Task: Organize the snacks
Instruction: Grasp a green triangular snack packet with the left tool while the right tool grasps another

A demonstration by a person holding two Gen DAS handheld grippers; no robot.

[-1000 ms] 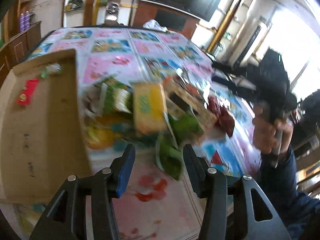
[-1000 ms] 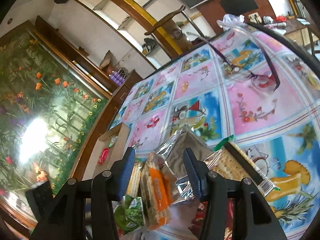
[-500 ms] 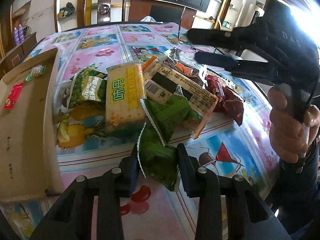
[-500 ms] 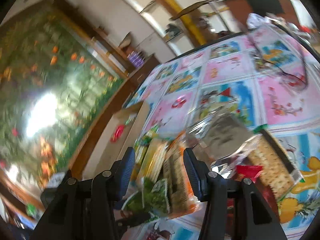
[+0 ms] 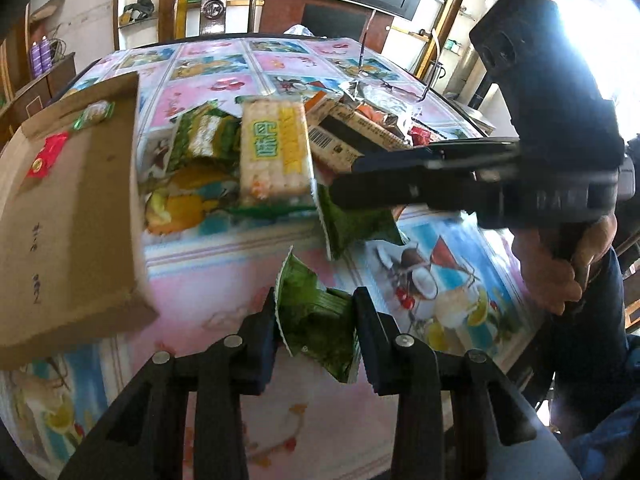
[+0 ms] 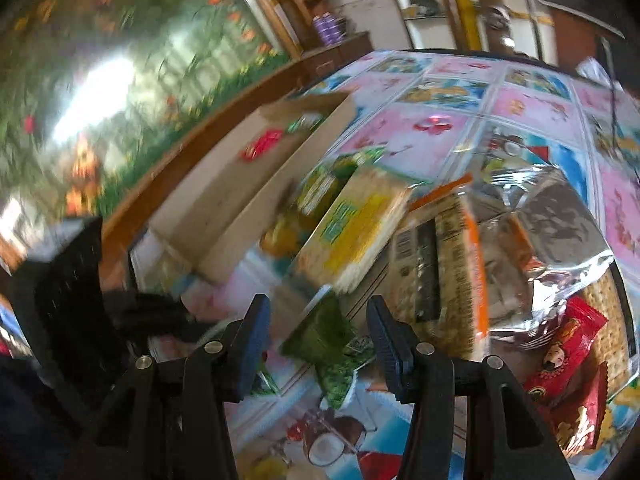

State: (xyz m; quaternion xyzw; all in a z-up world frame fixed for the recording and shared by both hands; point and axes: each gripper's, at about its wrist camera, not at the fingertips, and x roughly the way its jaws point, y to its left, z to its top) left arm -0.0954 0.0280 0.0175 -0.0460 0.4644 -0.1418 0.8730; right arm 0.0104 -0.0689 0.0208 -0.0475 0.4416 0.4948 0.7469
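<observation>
My left gripper (image 5: 315,312) is shut on a small green snack packet (image 5: 316,326), held just above the tablecloth. A pile of snacks lies beyond it: a yellow cracker pack (image 5: 276,156), a barcode box (image 5: 344,140), another green packet (image 5: 356,224). My right gripper (image 6: 318,320) is open and hovers over that green packet (image 6: 320,332), close to the cracker pack (image 6: 352,228); it also shows in the left wrist view (image 5: 400,180). A cardboard box (image 5: 68,208) at the left holds a red sweet (image 5: 46,156) and a green one (image 5: 94,114).
Silver foil bag (image 6: 540,216) and red packets (image 6: 568,352) lie at the right of the pile. The colourful tablecloth (image 5: 320,420) covers the table. A chair (image 5: 212,0) stands at the far edge. My hand (image 5: 552,264) is at the right.
My left gripper has closed on the green packet and drawn it back from the pile. My right gripper has swung in low over the pile toward the other green packet.
</observation>
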